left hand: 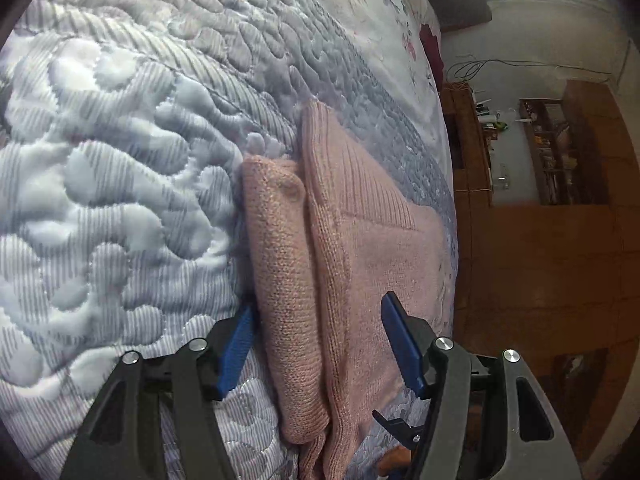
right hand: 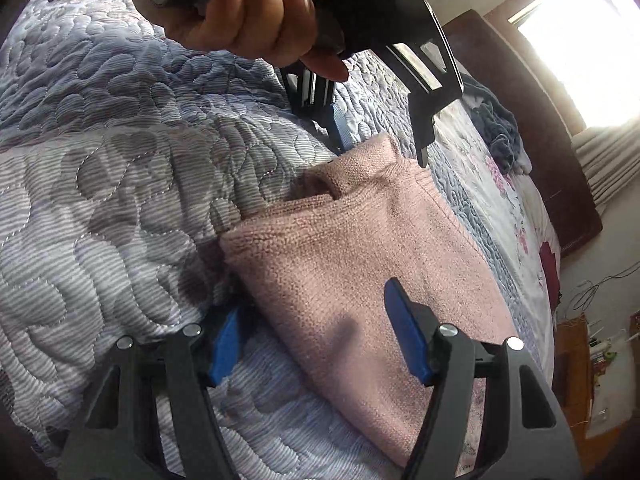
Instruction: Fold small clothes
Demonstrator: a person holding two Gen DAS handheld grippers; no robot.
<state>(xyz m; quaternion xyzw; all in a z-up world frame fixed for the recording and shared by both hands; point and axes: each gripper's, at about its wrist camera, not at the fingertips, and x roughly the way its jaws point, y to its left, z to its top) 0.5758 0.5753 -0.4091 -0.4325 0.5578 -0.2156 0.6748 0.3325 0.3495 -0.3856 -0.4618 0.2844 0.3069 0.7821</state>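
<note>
A pink knitted garment (left hand: 352, 248) lies folded on the quilted bedspread (left hand: 120, 168), close to the bed's edge. My left gripper (left hand: 320, 320) is open, its blue fingers (left hand: 236, 344) straddling the near end of the garment's folded layers. In the right wrist view the same pink garment (right hand: 352, 256) lies flat, and my right gripper (right hand: 316, 316) is open with one finger on each side of its near edge. The left gripper (right hand: 380, 140), held by a hand (right hand: 256, 16), stands open at the garment's far end.
The bed's edge runs along the right of the garment, with wooden flooring and a shelf unit (left hand: 560, 152) beyond. A blue crumpled cloth (right hand: 500, 128) lies near the dark headboard (right hand: 552, 168). A floral sheet (right hand: 500, 184) lies next to the quilt.
</note>
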